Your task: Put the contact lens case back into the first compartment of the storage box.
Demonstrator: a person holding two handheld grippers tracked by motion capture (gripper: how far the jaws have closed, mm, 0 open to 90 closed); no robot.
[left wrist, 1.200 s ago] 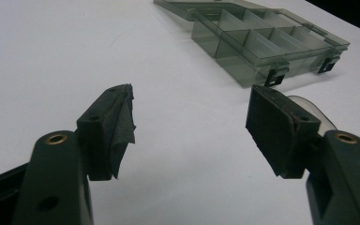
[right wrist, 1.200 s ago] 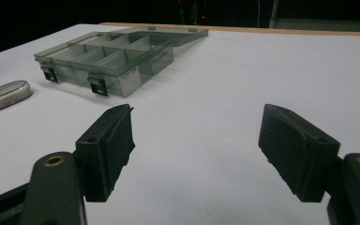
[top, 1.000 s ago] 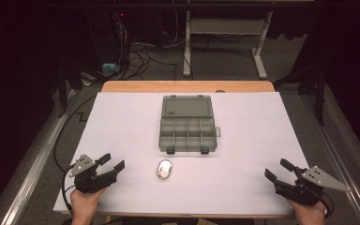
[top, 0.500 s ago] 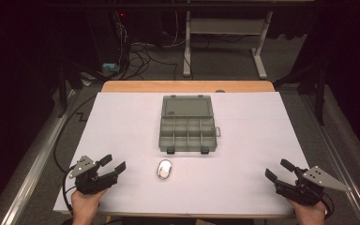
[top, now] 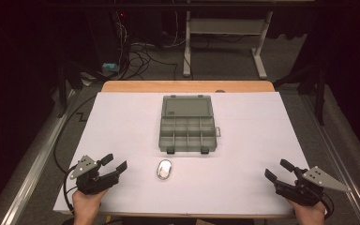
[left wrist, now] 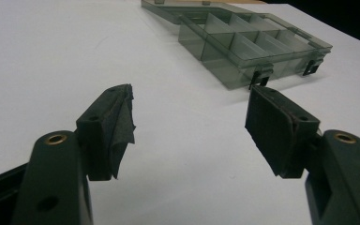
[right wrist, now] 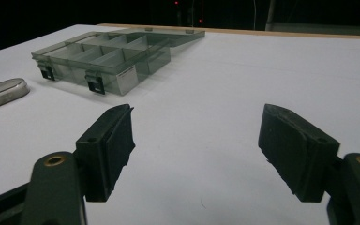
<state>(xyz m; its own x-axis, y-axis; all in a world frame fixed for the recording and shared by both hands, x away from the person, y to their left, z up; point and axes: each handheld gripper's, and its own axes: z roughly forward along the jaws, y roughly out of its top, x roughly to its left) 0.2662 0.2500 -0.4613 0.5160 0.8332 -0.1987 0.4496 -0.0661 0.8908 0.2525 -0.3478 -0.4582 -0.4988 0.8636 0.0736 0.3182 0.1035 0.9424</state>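
Nothing moved; organizer box [top: 187, 124] compartment contents indiscernible.

Table cover [top: 262, 131]: plain white, no pattern. Table edge [top: 187, 86] at the far side: light wood tone. Compartment box [top: 187, 124]: translucent smoky grey with black latches [right wrist: 93, 84]. Oval object [top: 164, 169]: silver-grey with a pale rim. Left gripper [top: 114, 164] and right gripper [top: 275, 170]: black, each with a grey three-cornered plate [top: 326, 178].

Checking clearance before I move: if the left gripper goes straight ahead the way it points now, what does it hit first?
Probably the compartment box: the left gripper is open and aims toward its latched near edge, with only bare white table between. Depth is uncertain.
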